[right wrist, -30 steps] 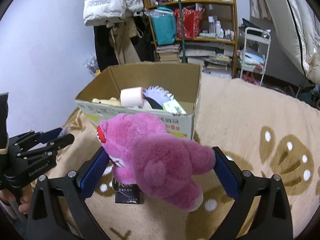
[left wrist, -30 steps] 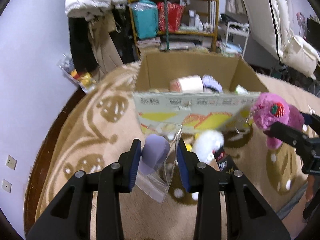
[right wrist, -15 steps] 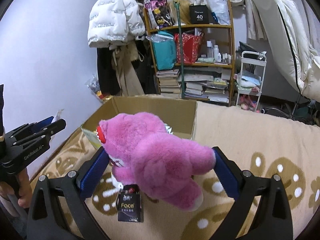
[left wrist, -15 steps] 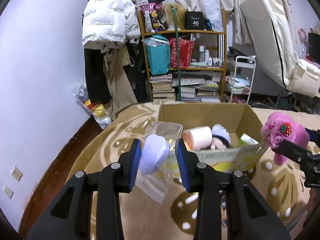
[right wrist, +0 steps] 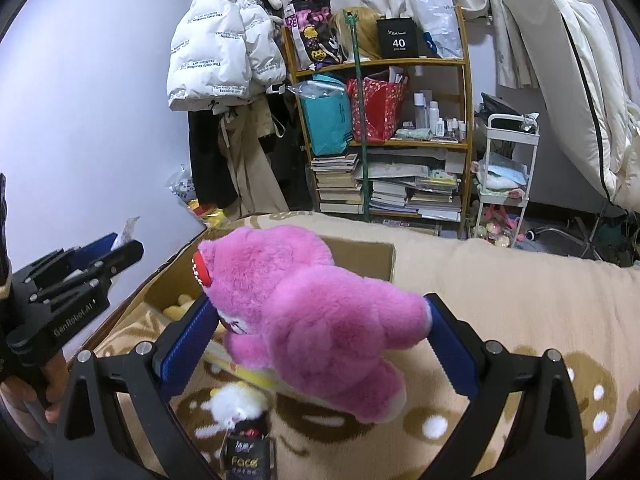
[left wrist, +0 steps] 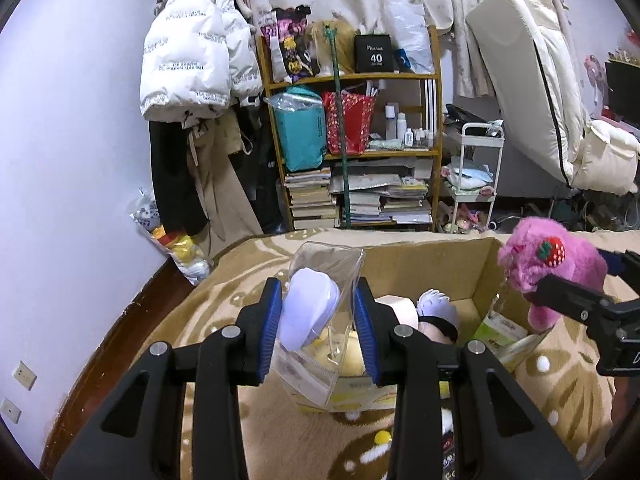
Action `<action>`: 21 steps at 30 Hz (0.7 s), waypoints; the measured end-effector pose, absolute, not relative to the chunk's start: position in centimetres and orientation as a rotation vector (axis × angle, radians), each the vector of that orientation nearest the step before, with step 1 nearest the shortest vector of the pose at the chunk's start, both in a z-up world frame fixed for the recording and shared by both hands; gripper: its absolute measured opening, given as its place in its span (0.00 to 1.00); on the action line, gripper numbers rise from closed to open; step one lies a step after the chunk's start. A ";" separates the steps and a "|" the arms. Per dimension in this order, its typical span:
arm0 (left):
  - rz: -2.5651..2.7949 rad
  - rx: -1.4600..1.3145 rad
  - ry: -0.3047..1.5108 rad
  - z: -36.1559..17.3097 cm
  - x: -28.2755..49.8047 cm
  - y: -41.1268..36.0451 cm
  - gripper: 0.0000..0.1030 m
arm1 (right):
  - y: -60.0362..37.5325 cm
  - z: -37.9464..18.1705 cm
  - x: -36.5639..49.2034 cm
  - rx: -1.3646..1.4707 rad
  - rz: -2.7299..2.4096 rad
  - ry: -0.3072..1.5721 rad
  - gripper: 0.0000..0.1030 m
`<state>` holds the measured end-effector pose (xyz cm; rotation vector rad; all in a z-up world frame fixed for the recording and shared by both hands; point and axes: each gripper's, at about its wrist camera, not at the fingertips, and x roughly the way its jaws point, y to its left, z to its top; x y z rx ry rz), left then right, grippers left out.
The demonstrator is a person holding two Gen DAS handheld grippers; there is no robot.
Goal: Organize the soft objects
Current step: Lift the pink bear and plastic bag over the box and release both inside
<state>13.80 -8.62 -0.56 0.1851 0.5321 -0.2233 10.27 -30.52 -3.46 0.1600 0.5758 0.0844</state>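
Note:
My left gripper point(left wrist: 318, 330) is shut on a clear plastic pouch point(left wrist: 320, 320) with a lilac sponge point(left wrist: 308, 314) inside, held above the near edge of an open cardboard box point(left wrist: 432, 256). The box holds a pink roll point(left wrist: 400, 308), a white-and-black soft toy point(left wrist: 438, 310) and a yellow plush point(left wrist: 348, 356). My right gripper point(right wrist: 320, 338) is shut on a pink plush bear point(right wrist: 304, 312), held above the box's right side; the bear also shows in the left wrist view point(left wrist: 552, 264).
The box sits on a beige patterned blanket point(right wrist: 520, 292). A white plush point(right wrist: 236, 404) and a black "Face" packet point(right wrist: 246, 456) lie in front of the box. A cluttered bookshelf point(left wrist: 360, 152), a hanging white jacket point(left wrist: 192, 60) and a white cart point(left wrist: 476, 176) stand behind.
Both grippers have risen and moved forward with their loads. The pouch now hangs over the box's near edge and the bear is over the box's right side.

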 end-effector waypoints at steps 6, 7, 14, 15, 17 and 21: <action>-0.244 0.195 0.571 -2.3 14.9 -9.4 0.34 | -30.5 -4.1 12.0 0.157 0.094 0.594 1.00; -0.247 0.200 0.575 -2.5 14.9 -9.6 0.34 | -30.5 -4.3 12.2 0.159 0.093 0.600 1.00; -0.270 0.196 0.620 -3.2 15.8 -10.2 0.35 | -30.4 -5.6 13.4 0.168 0.102 0.644 1.00; -0.277 0.191 0.629 -3.2 16.1 -10.3 0.35 | -30.4 -5.7 13.5 0.166 0.098 0.647 1.00; -0.276 0.190 0.633 -3.1 16.2 -10.3 0.36 | -30.5 -5.9 13.5 0.172 0.096 0.654 1.00; -0.279 0.198 0.643 -3.2 16.5 -10.6 0.36 | -30.9 -6.2 13.5 0.192 0.104 0.666 1.00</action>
